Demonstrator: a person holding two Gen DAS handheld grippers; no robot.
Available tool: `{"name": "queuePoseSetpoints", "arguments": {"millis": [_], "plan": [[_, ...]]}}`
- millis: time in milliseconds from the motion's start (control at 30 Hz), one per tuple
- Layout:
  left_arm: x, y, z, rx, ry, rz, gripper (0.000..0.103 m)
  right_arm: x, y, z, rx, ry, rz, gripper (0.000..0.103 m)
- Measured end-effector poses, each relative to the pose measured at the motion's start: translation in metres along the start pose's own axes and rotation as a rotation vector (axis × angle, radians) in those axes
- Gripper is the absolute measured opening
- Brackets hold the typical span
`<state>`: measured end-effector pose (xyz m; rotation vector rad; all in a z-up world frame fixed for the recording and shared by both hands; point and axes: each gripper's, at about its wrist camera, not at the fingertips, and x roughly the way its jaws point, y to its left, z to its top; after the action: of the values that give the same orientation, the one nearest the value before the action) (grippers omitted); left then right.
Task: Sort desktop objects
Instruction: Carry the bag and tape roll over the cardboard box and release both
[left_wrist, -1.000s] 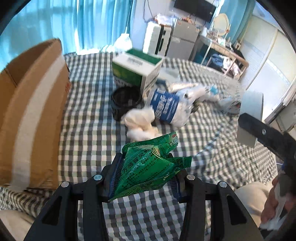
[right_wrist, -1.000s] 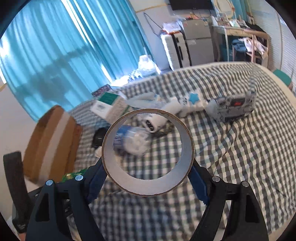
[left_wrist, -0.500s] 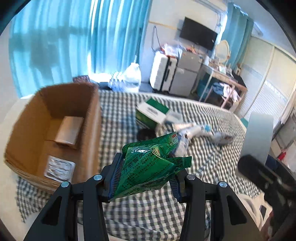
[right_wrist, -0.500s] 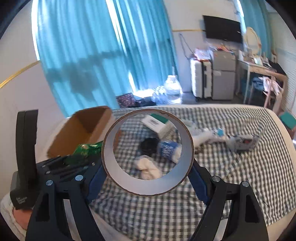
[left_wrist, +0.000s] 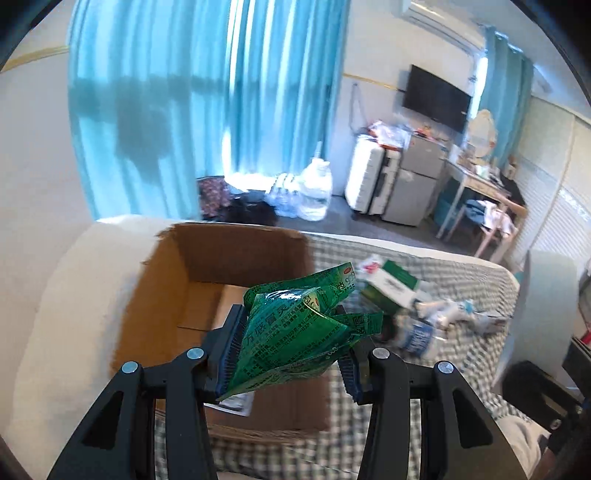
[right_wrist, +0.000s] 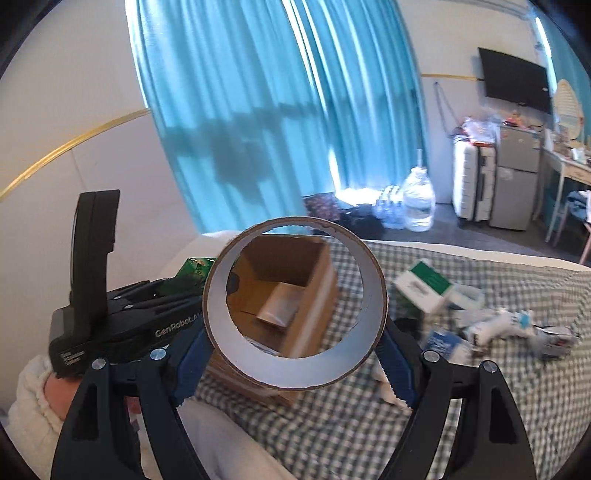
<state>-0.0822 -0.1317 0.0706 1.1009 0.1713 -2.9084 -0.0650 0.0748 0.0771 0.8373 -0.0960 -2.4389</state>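
**Inspector:** Left wrist view first. What is held, and where does it sit against the box?

**Assistant:** The left gripper (left_wrist: 291, 341) is pinching a crumpled green foil sachet (left_wrist: 301, 332) between its blue pads, jaws part closed on it. The open brown cardboard box (left_wrist: 229, 266) lies directly ahead of and below the fingers. The sachet hangs over the box's near right corner, above the rim, not inside. The box already holds a flat silver packet (left_wrist: 236, 400) on its floor near the front wall.

**Inspector:** And the unsorted items?

**Assistant:** To the right of the box, on the green checked cloth (left_wrist: 454, 373): a green-and-white carton (left_wrist: 391, 286) and blurred white pieces I cannot identify.

**Inspector:** Right wrist view.

**Assistant:** The right gripper (right_wrist: 295, 328) clamps a brown cardboard tape core (right_wrist: 295, 373) across its width, jaws set wide. The ring's axis runs along the fingers, so the box opening (right_wrist: 280, 269) shows straight through it, ahead and lower. The left gripper's body (right_wrist: 125, 325) sits to the box's left, alongside.

**Inspector:** Which hand is nearer the box?

**Assistant:** In my judgement the left; its sachet overlaps the rim already. Release looks premature until it clears the near wall.
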Motion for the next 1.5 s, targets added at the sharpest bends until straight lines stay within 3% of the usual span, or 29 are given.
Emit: {"name": "queuePoseSetpoints", "arguments": {"millis": [433, 733, 767, 800, 867, 1200, 1367, 1500], "plan": [[0.078, 0.071, -0.004, -0.064, 0.139, 0.054, 0.047, 0.097, 0.019, -0.01, -0.033, 0.15, 0.103, 0.081], [0.133, 0.092, -0.009, -0.056, 0.222, 0.072, 0.049, 0.156, 0.021, -0.026, -0.032, 0.239, 0.136, 0.082], [0.136, 0.093, -0.008, -0.056, 0.225, 0.068, 0.058, 0.157, 0.022, -0.026, -0.035, 0.229, 0.135, 0.082], [0.138, 0.093, -0.007, -0.053, 0.225, 0.061, 0.078, 0.157, 0.022, -0.026, -0.035, 0.219, 0.139, 0.084], [0.138, 0.093, -0.005, -0.043, 0.208, 0.091, 0.095, 0.156, 0.02, -0.025, -0.029, 0.198, 0.16, 0.09], [0.122, 0.099, -0.001, -0.059, 0.199, 0.114, 0.095, 0.126, -0.008, -0.025, 0.044, 0.131, 0.136, 0.09], [0.094, 0.081, -0.005, -0.056, 0.18, 0.107, 0.098, 0.095, -0.022, -0.021, 0.079, 0.087, 0.096, 0.09], [0.068, 0.05, -0.009, -0.048, 0.145, 0.05, 0.102, 0.063, -0.035, -0.019, 0.083, 0.041, 0.031, 0.09]]}}
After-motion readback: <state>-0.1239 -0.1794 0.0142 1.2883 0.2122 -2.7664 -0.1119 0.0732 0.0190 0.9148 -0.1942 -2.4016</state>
